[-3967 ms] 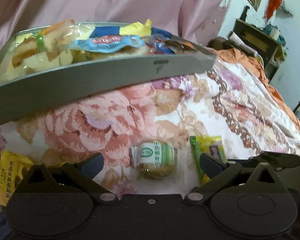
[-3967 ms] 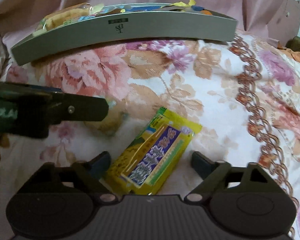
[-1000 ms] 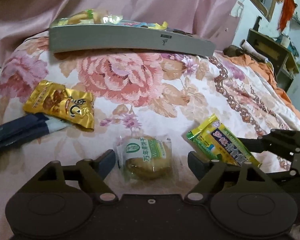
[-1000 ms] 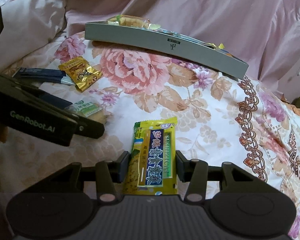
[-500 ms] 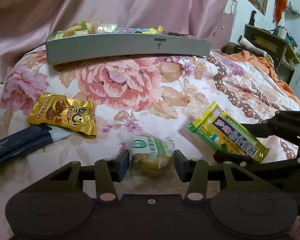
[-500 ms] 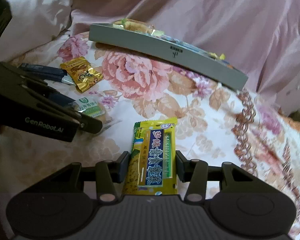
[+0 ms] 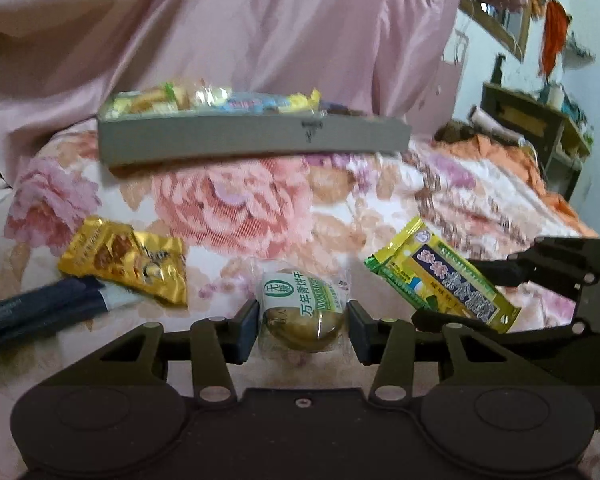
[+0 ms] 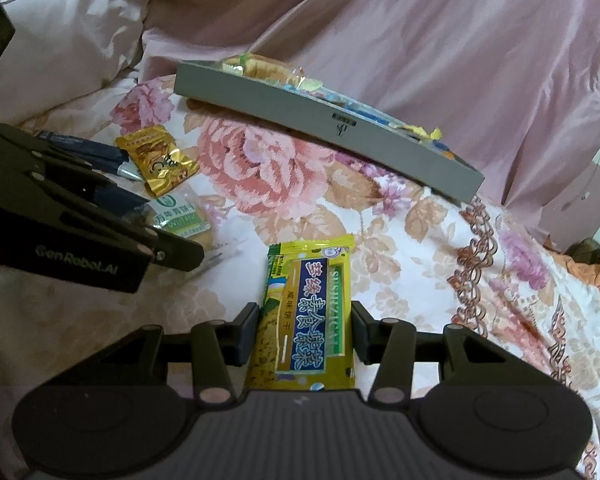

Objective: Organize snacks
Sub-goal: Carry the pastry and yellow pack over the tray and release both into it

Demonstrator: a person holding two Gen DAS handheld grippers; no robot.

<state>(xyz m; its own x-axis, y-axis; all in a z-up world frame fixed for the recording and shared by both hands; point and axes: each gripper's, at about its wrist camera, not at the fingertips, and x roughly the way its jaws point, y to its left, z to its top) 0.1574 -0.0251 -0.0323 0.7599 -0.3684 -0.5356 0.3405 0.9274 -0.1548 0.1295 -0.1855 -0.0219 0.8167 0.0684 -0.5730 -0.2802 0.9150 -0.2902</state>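
Clamping each gripper's own snack: left gripper [image 7: 303,326] round biscuit [image 7: 302,310], right gripper [image 8: 305,330] yellow packet [image 8: 306,320].

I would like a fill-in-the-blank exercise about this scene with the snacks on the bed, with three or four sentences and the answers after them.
1. The left gripper is closed on a round biscuit in a clear and ______ wrapper.
2. The right gripper holds a long ______ snack packet.
3. The grey tray at the back already holds ______.
4. The gold packet lies loose on the ______ bedspread.

Missing words: green; yellow; snacks; floral
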